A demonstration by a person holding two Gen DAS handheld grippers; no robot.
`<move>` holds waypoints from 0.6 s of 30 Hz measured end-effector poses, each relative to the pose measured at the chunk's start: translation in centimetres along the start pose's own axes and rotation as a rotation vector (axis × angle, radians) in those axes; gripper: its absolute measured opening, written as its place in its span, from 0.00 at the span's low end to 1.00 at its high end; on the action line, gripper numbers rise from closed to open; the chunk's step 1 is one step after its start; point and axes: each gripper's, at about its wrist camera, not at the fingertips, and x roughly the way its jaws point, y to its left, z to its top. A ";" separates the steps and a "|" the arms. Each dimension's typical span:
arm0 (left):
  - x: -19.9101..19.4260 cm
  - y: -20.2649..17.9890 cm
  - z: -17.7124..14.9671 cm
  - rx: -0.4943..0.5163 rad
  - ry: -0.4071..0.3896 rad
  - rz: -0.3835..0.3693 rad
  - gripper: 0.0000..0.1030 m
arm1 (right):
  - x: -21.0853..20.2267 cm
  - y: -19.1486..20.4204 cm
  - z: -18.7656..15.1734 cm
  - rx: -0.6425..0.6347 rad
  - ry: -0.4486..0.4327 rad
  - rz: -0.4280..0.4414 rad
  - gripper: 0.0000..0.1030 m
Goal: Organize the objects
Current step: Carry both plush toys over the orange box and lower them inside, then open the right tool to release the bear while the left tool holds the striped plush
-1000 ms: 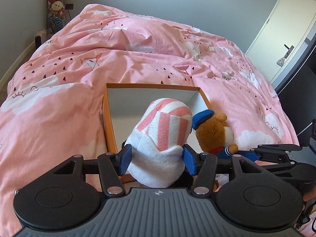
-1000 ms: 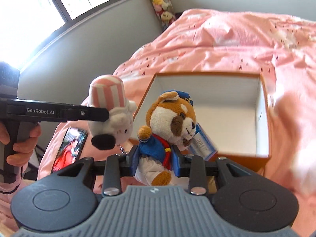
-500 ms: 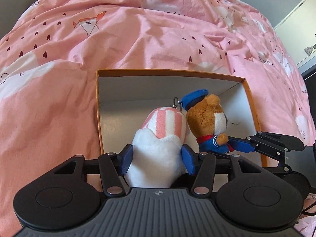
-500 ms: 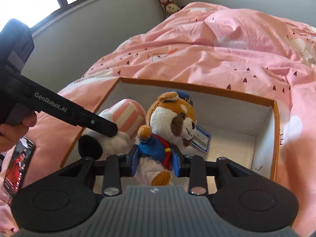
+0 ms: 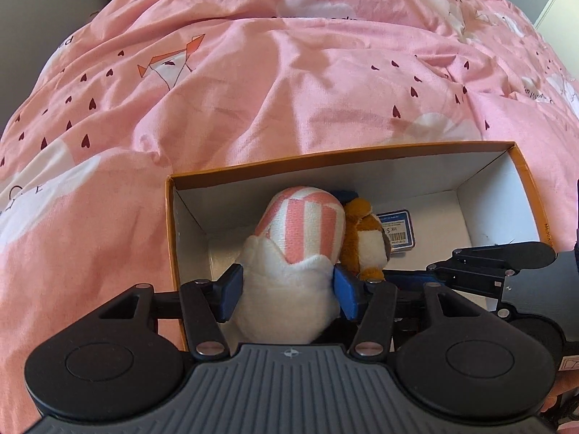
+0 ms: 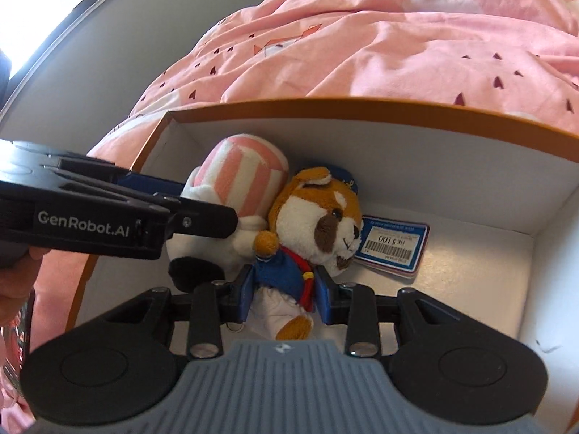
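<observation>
The left hand-held gripper (image 5: 286, 291) clamps a striped plush (image 5: 300, 228) and the right hand-held gripper (image 6: 284, 298) clamps a dog plush (image 6: 318, 224), side by side inside the box (image 6: 398, 133).

A rumpled pink duvet (image 5: 289, 83) printed with dark red hearts, white clouds and an orange origami-style fox covers the bed — filling most of both views. A grey wall (image 6: 137, 29) runs alongside it, and bright daylight pours through a dark-framed window (image 6: 47, 0) at upper left — washing out the glass.
</observation>
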 end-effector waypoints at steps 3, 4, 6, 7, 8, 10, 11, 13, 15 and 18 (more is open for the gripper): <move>0.1 -0.2 0.1 0.013 -0.007 0.018 0.62 | 0.8 0.3 0.0 -0.024 0.013 -0.006 0.38; 0.0 -0.3 0.0 0.020 -0.015 0.027 0.63 | 0.9 0.3 0.1 -0.020 0.016 -0.003 0.39; -0.2 -0.4 0.0 0.036 -0.031 0.046 0.64 | 0.9 0.2 0.2 -0.013 0.022 0.002 0.41; -0.3 -0.4 0.0 0.043 -0.036 0.049 0.65 | 0.9 0.2 0.2 -0.012 0.025 0.002 0.43; -0.4 -0.5 -0.1 0.055 -0.039 0.051 0.64 | 0.9 0.2 0.2 -0.008 0.031 -0.001 0.44; -0.5 -0.9 -0.2 0.091 -0.047 0.061 0.54 | 0.9 0.1 0.3 0.010 0.041 -0.004 0.45; -0.5 -1.2 -0.2 0.107 -0.047 0.067 0.46 | 0.8 0.1 0.3 0.016 0.044 -0.005 0.45; -0.5 -1.5 -0.3 0.124 -0.053 0.090 0.42 | 0.7 0.1 0.6 0.020 0.044 -0.016 0.47; -0.5 -1.5 -0.3 0.136 -0.054 0.094 0.40 | 0.0 0.1 0.7 0.023 0.024 -0.041 0.51; -0.8 -1.2 -0.3 0.124 -0.048 0.093 0.37 | -0.7 0.1 1.1 0.028 -0.002 -0.029 0.51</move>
